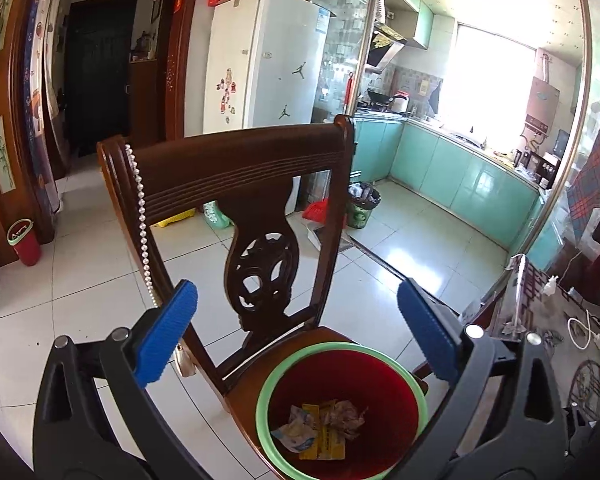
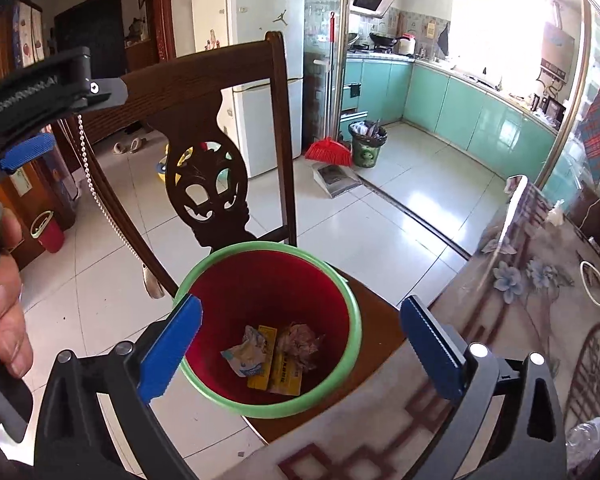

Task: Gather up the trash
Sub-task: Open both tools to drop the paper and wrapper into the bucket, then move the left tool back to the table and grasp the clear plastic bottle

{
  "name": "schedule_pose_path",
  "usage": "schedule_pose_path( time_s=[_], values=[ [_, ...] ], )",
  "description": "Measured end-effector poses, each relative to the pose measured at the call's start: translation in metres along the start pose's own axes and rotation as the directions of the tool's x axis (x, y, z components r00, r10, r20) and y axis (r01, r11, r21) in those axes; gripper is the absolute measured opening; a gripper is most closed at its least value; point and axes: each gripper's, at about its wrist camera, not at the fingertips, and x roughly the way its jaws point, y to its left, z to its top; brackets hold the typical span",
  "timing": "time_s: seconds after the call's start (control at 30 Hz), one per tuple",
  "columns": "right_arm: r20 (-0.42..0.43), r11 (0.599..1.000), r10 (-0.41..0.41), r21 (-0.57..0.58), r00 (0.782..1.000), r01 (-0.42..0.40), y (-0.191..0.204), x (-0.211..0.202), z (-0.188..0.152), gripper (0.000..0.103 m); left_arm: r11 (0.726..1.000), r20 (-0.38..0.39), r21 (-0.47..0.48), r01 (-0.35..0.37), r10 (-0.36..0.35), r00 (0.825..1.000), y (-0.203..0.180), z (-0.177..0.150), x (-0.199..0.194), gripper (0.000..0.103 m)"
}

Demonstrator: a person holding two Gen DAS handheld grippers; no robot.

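Observation:
A red bin with a green rim (image 1: 262, 396) (image 2: 356, 320) stands on the seat of a dark wooden chair (image 1: 236, 172) (image 2: 204, 80). Crumpled paper (image 1: 346, 414) (image 2: 300, 340), a yellow packet (image 1: 324, 440) (image 2: 278, 374) and a pale wrapper (image 1: 296, 428) (image 2: 246, 354) lie in its bottom. My left gripper (image 1: 296, 336) is open and empty, above and just behind the bin. My right gripper (image 2: 300, 344) is open and empty over the bin's mouth. The left gripper also shows at the upper left of the right wrist view (image 2: 24, 156).
A table with a floral plastic cover (image 2: 520, 280) (image 1: 540, 308) lies to the right, with a white cable (image 2: 596, 280) on it. A small red bin (image 1: 24, 242) (image 2: 48, 230) stands on the floor left. A broom (image 2: 328, 148) and green bin (image 2: 366, 144) are at the kitchen doorway.

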Motion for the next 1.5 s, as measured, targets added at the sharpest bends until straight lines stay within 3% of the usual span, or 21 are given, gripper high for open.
schedule_pose_path(
  time_s=[0.13, 0.27, 0.43, 0.5, 0.6, 0.73, 0.87, 0.93, 1.13, 1.27, 1.4, 1.5],
  values=[
    [0.037, 0.997, -0.047, 0.057, 0.998, 0.045, -0.035, -0.048, -0.021, 0.096, 0.994, 0.006, 0.046, 0.096, -0.096, 0.995, -0.029, -0.003, -0.015, 0.098],
    [0.066, 0.988, -0.122, 0.107, 0.99, 0.115, -0.076, -0.102, -0.051, 0.096, 0.972, -0.012, 0.12, 0.201, -0.201, 0.98, -0.071, -0.01, -0.032, 0.098],
    [0.072, 0.961, -0.221, 0.185, 0.973, 0.205, -0.13, -0.159, -0.092, 0.096, 0.921, -0.072, 0.172, 0.348, -0.341, 0.937, -0.125, -0.025, -0.055, 0.098],
    [0.066, 0.947, -0.258, 0.216, 0.964, 0.239, -0.149, -0.178, -0.108, 0.096, 0.891, -0.105, 0.195, 0.409, -0.396, 0.912, -0.151, -0.036, -0.067, 0.098],
    [0.044, 0.92, -0.314, 0.258, 0.948, 0.293, -0.179, -0.205, -0.135, 0.096, 0.827, -0.16, 0.256, 0.501, -0.475, 0.865, -0.193, -0.058, -0.086, 0.098],
    [0.013, 0.886, -0.374, 0.301, 0.927, 0.354, -0.21, -0.233, -0.166, 0.097, 0.72, -0.244, 0.356, 0.596, -0.544, 0.802, -0.247, -0.097, -0.111, 0.098],
    [-0.013, 0.856, -0.412, 0.336, 0.911, 0.392, -0.235, -0.254, -0.201, 0.097, 0.608, -0.345, 0.425, 0.67, -0.576, 0.741, -0.293, -0.14, -0.128, 0.098],
    [-0.023, 0.841, -0.421, 0.364, 0.907, 0.4, -0.247, -0.262, -0.219, 0.097, 0.565, -0.387, 0.446, 0.694, -0.577, 0.719, -0.311, -0.158, -0.134, 0.098],
    [-0.05, 0.807, -0.429, 0.428, 0.902, 0.407, -0.28, -0.27, -0.262, 0.097, 0.427, -0.476, 0.559, 0.711, -0.537, 0.697, -0.36, -0.204, -0.143, 0.098],
    [-0.056, 0.798, -0.401, 0.469, 0.914, 0.379, -0.296, -0.268, -0.28, 0.097, 0.332, -0.544, 0.615, 0.715, -0.478, 0.69, -0.397, -0.231, -0.135, 0.098],
    [-0.059, 0.8, -0.39, 0.473, 0.919, 0.37, -0.302, -0.268, -0.288, 0.097, 0.22, -0.6, 0.679, 0.7, -0.383, 0.703, -0.434, -0.258, -0.121, 0.098],
    [-0.058, 0.793, -0.382, 0.492, 0.922, 0.359, -0.306, -0.269, -0.291, 0.097, 0.151, -0.643, 0.688, 0.709, -0.327, 0.693, -0.455, -0.271, -0.111, 0.098]
  ],
)
